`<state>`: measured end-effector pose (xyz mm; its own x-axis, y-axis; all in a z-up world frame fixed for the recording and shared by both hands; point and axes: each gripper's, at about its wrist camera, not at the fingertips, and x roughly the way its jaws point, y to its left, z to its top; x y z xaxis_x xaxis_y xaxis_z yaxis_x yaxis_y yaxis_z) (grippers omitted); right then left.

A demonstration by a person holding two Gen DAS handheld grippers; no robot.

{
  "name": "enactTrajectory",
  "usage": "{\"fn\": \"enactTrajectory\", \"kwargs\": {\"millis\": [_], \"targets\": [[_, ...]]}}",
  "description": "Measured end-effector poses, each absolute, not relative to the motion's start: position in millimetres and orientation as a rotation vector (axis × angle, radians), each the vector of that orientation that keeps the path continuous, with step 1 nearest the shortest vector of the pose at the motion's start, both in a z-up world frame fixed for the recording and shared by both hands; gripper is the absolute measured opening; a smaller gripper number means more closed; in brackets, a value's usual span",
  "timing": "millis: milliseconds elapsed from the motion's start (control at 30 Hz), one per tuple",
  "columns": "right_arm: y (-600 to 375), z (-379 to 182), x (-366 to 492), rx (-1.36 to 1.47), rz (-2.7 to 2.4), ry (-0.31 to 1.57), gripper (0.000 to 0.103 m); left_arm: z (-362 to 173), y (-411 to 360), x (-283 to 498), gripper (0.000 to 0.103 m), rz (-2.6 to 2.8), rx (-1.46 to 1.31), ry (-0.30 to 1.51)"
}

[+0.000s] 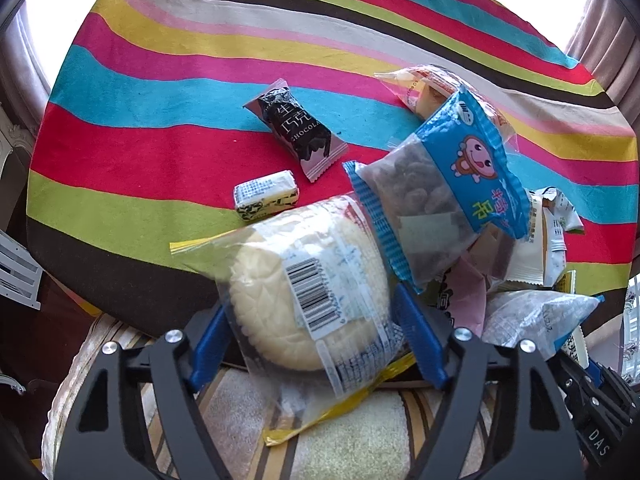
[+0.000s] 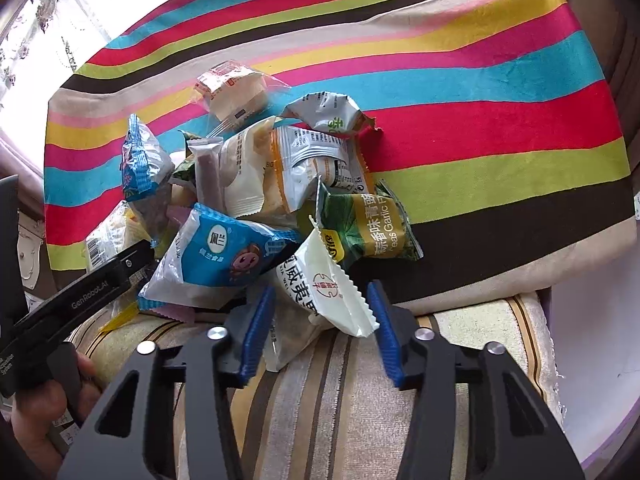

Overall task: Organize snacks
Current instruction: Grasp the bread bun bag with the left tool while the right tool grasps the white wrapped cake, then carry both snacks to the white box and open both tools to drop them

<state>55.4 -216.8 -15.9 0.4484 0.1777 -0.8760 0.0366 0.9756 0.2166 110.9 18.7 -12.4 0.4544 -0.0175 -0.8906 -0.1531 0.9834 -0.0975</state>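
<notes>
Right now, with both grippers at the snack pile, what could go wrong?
1. The left gripper straddles the round cake packet, which props up the blue monkey bag; lifting may topple that bag.
2. The right gripper has only the white packet's loose corner; it could slip.

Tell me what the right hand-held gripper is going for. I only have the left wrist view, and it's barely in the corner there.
Observer: A white packet with a round red logo sits between the blue pads of the right hand-held gripper. I cannot tell whether they press on it yet.
Operator: Anything next to that packet I'm missing?
Observer: A green garlic-pea packet lies just beyond it, at the right edge of the pile.
</notes>
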Motion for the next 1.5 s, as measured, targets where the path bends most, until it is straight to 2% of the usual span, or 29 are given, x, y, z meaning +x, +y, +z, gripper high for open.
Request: {"fn": "enactTrajectory", "kwargs": {"millis": [200, 800, 1167, 1500], "targets": [[-209.2, -7.0, 48.9, 0.202, 0.101, 1.082, 0.026, -7.7, 19.7, 103.8, 0.064, 0.096, -0.171, 1.075], [-222.4, 20.7, 19.6, 0.199, 0.066, 0.967, 0.026, 21.8, 15.9, 36.1, 0.061, 0.128, -0.176, 0.972], [-247.6, 32.7, 0.1, 0.230, 0.033, 0.917, 0.026, 46.6, -16.1, 11.4, 0.061, 0.082, -0.120, 0.924], [-298.9, 34.0, -16.4, 0.347, 0.004, 0.891, 0.026, 70.3, -75.1, -0.4, 0.061, -0.047, -0.047, 0.892]]}}
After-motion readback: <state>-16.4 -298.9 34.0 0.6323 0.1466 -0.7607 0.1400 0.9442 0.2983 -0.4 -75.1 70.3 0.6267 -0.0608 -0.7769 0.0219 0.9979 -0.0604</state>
